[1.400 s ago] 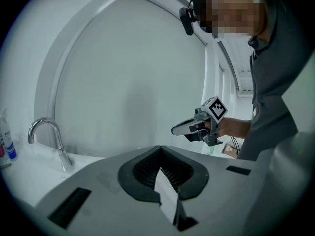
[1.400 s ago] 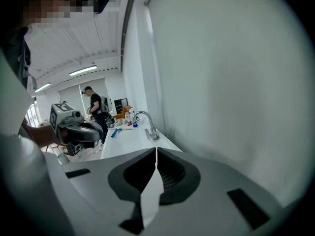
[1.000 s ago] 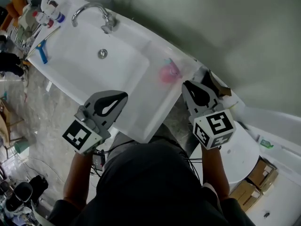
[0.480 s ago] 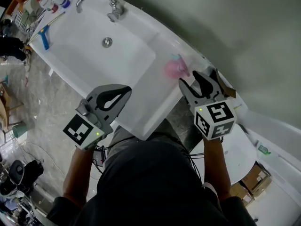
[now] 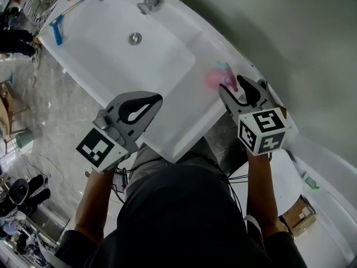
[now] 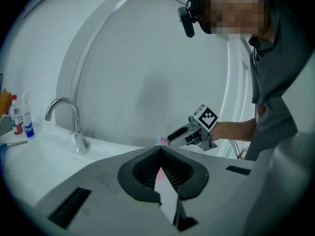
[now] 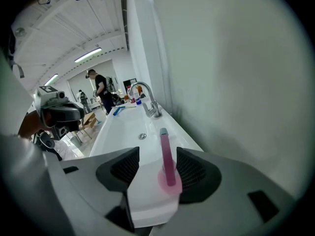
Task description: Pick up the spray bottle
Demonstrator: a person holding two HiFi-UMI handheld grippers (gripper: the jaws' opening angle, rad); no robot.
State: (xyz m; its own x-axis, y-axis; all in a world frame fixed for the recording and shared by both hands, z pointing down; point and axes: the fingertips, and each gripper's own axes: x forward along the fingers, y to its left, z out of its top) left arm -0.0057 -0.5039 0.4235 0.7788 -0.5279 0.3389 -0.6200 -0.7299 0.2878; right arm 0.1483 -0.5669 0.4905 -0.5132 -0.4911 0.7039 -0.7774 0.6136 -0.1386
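I note the right tongs (image 5: 231, 86) opening, pads apart, with the pink spray bottle (image 5: 216, 78) upright between them and not pinched. The bottle stands on the white surface (image 5: 178, 116), right of the basin (image 5: 122, 54). My left tongs (image 5: 158, 98) are closed together and empty, near the surface's front edge.

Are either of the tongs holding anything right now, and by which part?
Nothing is held. The right tongs are opening, with the pink spray bottle standing between them, not yet gripped. The left tongs are shut and empty.
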